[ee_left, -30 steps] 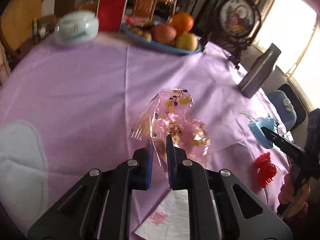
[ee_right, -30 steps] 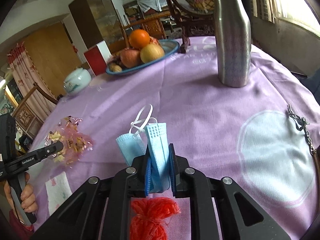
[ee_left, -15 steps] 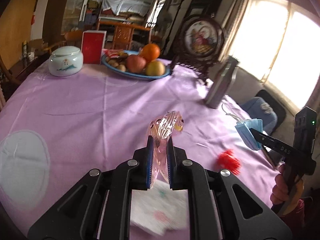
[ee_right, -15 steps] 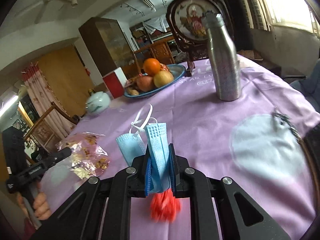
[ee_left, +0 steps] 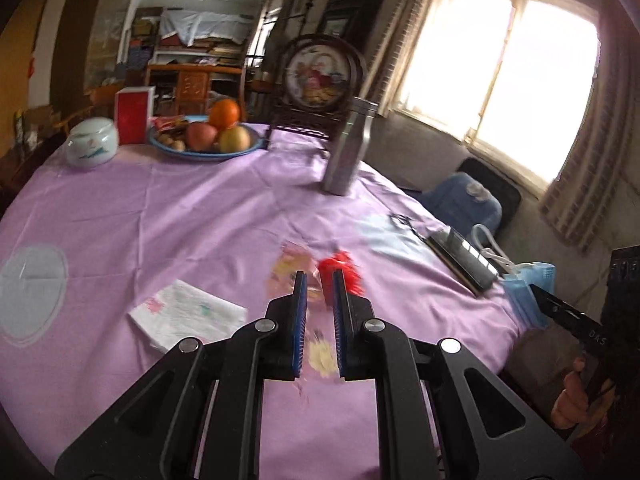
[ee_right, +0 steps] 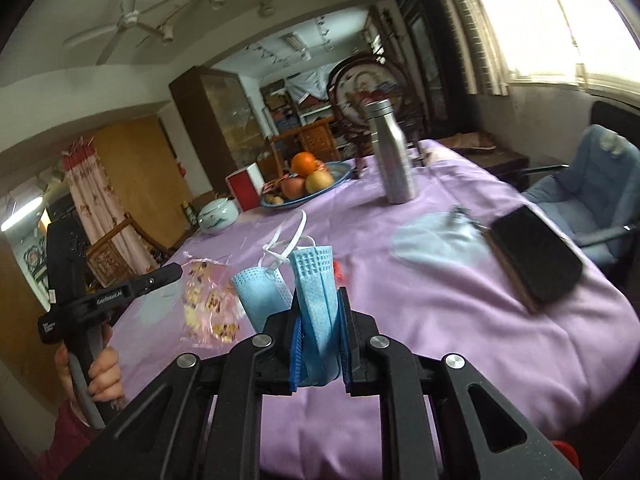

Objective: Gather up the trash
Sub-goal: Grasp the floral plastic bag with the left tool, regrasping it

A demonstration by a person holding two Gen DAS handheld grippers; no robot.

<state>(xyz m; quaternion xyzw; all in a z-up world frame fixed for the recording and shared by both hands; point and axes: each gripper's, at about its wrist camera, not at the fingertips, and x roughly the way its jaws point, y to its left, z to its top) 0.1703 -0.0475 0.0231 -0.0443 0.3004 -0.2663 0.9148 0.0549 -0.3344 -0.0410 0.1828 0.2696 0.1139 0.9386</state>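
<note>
My left gripper [ee_left: 318,282] is shut on a clear plastic wrapper with a flower print [ee_left: 286,268], which hangs blurred between its blue pads above the purple tablecloth [ee_left: 180,220]. In the right wrist view the same wrapper [ee_right: 208,308] dangles from the left gripper [ee_right: 176,271]. My right gripper [ee_right: 318,300] is shut on a folded blue face mask [ee_right: 314,280], its white ear loops sticking up. The mask [ee_left: 528,280] and the right gripper [ee_left: 538,294] also show at the table's right edge. A red tassel [ee_left: 344,272] and a white paper napkin [ee_left: 188,314] lie on the cloth.
A black phone [ee_left: 460,256] and keys [ee_left: 400,220] lie near the right edge. Farther back stand a steel bottle [ee_left: 348,152], a fruit bowl [ee_left: 204,140], a white jar [ee_left: 92,142] and a red box [ee_left: 134,114]. A blue chair [ee_right: 592,184] stands beside the table.
Both grippers rose and swung to the right. The wrapper came up off the cloth in the left gripper, and the mask was carried past the table's right edge.
</note>
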